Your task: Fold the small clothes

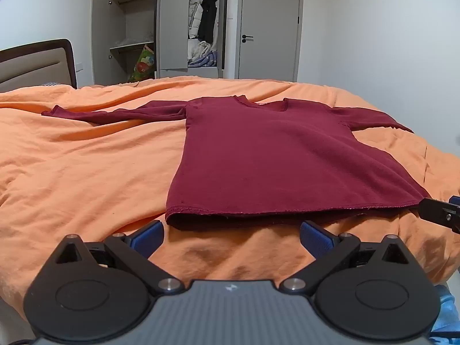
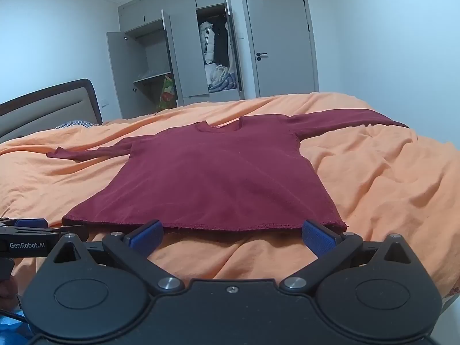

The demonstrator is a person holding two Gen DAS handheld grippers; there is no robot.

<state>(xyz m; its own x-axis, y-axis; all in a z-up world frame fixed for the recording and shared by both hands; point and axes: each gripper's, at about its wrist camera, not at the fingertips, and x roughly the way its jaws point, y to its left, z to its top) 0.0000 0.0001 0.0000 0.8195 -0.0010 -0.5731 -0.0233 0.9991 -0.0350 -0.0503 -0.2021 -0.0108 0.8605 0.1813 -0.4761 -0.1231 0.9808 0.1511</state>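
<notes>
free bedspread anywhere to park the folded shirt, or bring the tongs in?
Widest bare orange bedspread: left of the maroon shirt, below its left sleeve. A smaller patch right of the body, under the right sleeve. Crowded along the hem: the open left tongs and right tongs fill the near strip.

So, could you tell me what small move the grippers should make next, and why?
Probably ease both grippers forward to the hem and close on its corners. The shirt lies flat on the duvet, sleeves spread, not yet folded. The left gripper and right gripper are open just short of the hem, holding nothing.
</notes>
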